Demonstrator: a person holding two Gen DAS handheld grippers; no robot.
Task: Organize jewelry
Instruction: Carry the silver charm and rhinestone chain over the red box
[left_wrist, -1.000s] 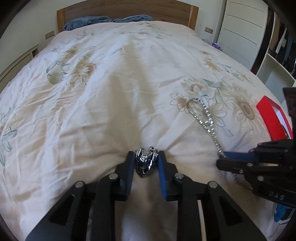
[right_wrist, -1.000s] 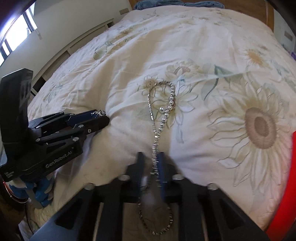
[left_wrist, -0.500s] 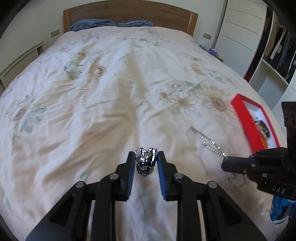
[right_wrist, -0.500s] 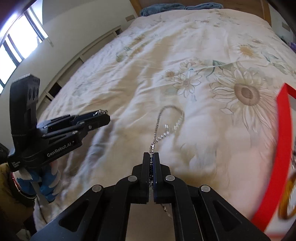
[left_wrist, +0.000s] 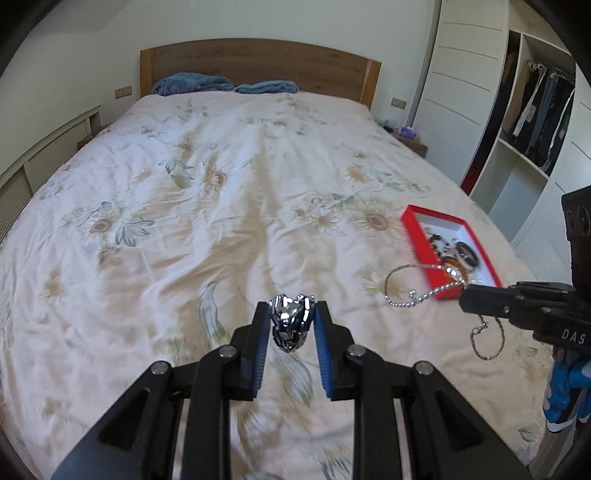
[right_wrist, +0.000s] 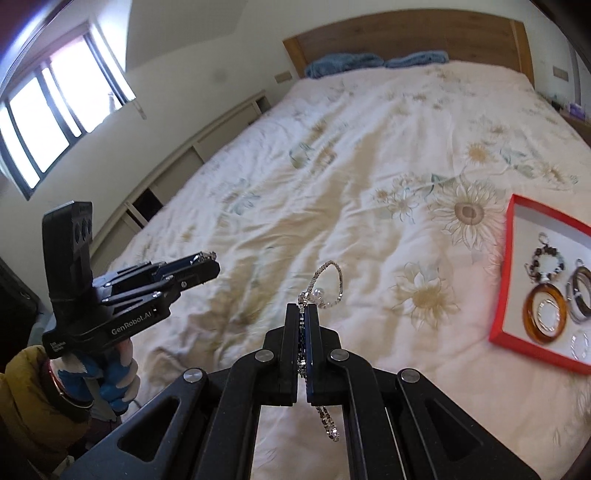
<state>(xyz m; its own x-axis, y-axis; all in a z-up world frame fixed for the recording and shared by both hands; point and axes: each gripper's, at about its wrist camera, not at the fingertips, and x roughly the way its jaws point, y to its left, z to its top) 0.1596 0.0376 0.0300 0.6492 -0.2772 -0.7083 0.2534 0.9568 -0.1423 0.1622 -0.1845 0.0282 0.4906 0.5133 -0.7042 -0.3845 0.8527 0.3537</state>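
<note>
My left gripper (left_wrist: 291, 314) is shut on a chunky silver ring (left_wrist: 291, 326), held in the air above the bed. In the right wrist view that left gripper (right_wrist: 207, 260) shows at the left, side on. My right gripper (right_wrist: 305, 314) is shut on a silver chain necklace (right_wrist: 328, 286); a loop sticks out ahead of the fingertips and the tail hangs below. In the left wrist view the right gripper (left_wrist: 466, 295) shows at the right, the necklace (left_wrist: 413, 295) dangling from it. A red jewelry box (right_wrist: 501, 288) (left_wrist: 417, 236) lies on the bed at the right, with several bangles and a beaded bracelet inside.
The bed is covered by a cream floral quilt (left_wrist: 207, 206), with blue pillows (left_wrist: 192, 85) at a wooden headboard. An open wardrobe (left_wrist: 539, 122) stands at the right of the bed, low shelving (right_wrist: 177, 173) and a window at the left. A person's yellow sleeve (right_wrist: 26, 398) holds the left gripper.
Both grippers have risen off the quilt and pulled back. The necklace has been lifted from the bed and now hangs from the right gripper. The red box has come fully into view.
</note>
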